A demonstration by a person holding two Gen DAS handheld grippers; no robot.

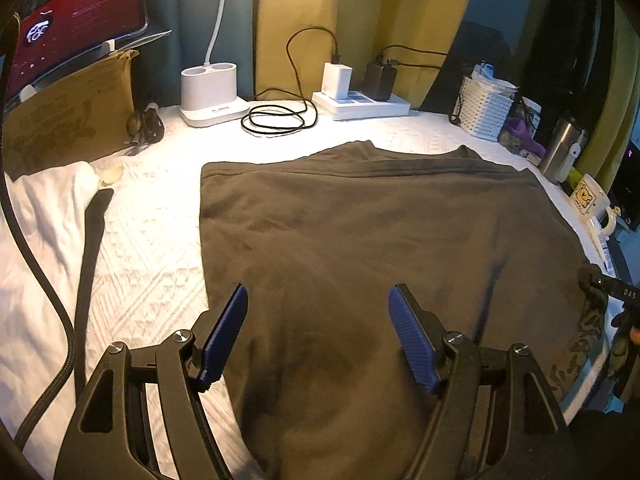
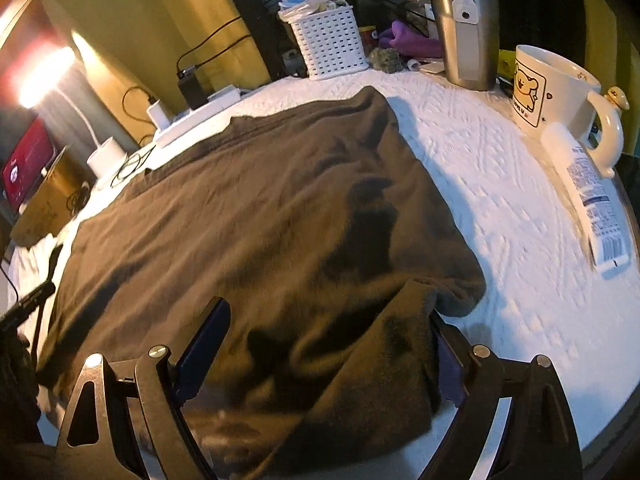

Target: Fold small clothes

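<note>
Warm, uneven light fills both views. In the right wrist view a lamp head (image 2: 44, 76) burns as a blown-out glare at the left edge, washing the curtain (image 2: 132, 28) behind it yellow. The white table cover (image 2: 500, 184) glares near the far edge in the left wrist view, around the lamp base (image 1: 210, 94). The dark garment (image 2: 260, 220) shows deep shadow patches, and it casts a soft shadow onto the cover along its right edge. Fisheye distortion bends the table rim, and black vignetting darkens the corners. Near cloth at the bottom of the right wrist view is blurred; the mug (image 2: 556, 92) looks slightly soft.
</note>
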